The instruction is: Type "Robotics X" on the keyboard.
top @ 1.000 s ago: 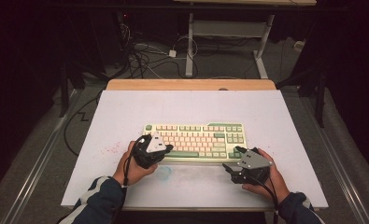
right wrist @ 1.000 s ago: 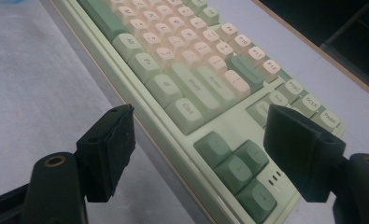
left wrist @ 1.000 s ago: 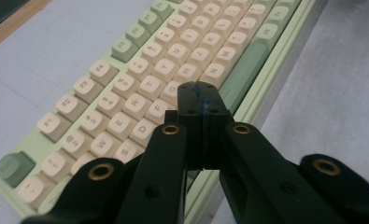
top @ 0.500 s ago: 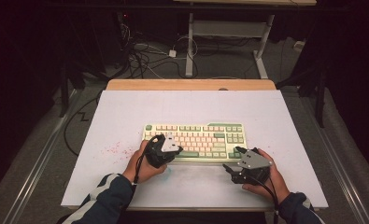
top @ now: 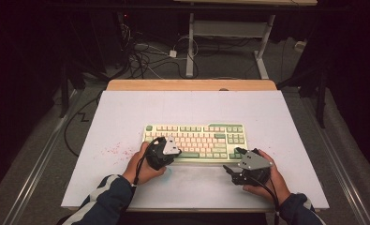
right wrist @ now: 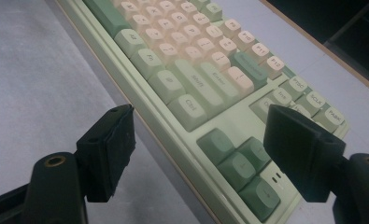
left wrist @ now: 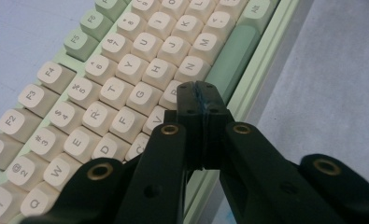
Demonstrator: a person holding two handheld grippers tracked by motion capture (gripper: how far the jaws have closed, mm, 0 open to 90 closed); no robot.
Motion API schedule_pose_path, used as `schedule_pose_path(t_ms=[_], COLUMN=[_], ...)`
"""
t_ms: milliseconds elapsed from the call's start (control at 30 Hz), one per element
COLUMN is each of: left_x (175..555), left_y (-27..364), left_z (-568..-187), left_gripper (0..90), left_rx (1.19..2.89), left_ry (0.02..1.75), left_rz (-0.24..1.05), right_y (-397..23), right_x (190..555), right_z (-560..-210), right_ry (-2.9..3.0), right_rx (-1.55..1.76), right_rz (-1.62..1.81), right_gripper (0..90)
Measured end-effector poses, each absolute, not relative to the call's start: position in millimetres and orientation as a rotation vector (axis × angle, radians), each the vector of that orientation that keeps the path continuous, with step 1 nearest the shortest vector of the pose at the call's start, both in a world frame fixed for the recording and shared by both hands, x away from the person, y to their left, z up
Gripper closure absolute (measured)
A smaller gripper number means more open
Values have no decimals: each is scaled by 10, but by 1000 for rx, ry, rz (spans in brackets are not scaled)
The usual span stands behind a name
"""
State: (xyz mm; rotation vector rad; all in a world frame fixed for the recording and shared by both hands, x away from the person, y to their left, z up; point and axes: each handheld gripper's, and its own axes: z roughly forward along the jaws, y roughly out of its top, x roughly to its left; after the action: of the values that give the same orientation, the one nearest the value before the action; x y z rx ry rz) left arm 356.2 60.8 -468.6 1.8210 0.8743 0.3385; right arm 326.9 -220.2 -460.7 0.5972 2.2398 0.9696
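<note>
1. The keyboard (top: 195, 141) lies near the centre of the high view, lengthwise across the white table (top: 126, 117), its long edge facing the person.
2. The left gripper (top: 166, 151) sits at the keyboard's lower left part; in the left gripper view its jaws are pressed together with nothing between them, tips poised over the bottom letter row beside the green space bar (left wrist: 231, 58).
3. The right gripper (top: 234, 164) rests just below the keyboard's lower right corner, jaws spread wide apart.
4. In the right gripper view the arrow keys (right wrist: 240, 170) lie between those jaws, untouched.
</note>
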Motion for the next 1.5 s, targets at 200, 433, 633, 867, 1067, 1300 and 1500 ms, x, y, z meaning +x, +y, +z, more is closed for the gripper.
schedule_pose_path(t_ms=[200,433,633,867,1067,1300,1500], left_x=[3555,3510,3512,3514,3546,3537,3515], left_y=[617,587,621,656,700,712,725], left_z=[-4691,-4727,-4659,-4615,-4601,-4578,-4556], left_gripper=[862,868,854,815,667,408,257], left_rx=[1823,1860,1827,1805,1783,1726,1694], left_ry=[874,833,832,827,841,842,830], left_rz=[347,364,361,384,431,470,476], right_y=[-2206,-2203,-2216,-2209,-2210,-2214,-2217], right_x=[3270,3268,3268,3264,3261,3263,3261], right_z=[-4610,-4606,-4592,-4593,-4589,-4586,-4583], right_ry=[2241,2242,2222,2224,2222,2220,2218], right_rx=[597,595,612,606,608,608,608], right_rz=[968,966,975,972,974,978,977], right_gripper=[262,262,262,262,262,262,262])
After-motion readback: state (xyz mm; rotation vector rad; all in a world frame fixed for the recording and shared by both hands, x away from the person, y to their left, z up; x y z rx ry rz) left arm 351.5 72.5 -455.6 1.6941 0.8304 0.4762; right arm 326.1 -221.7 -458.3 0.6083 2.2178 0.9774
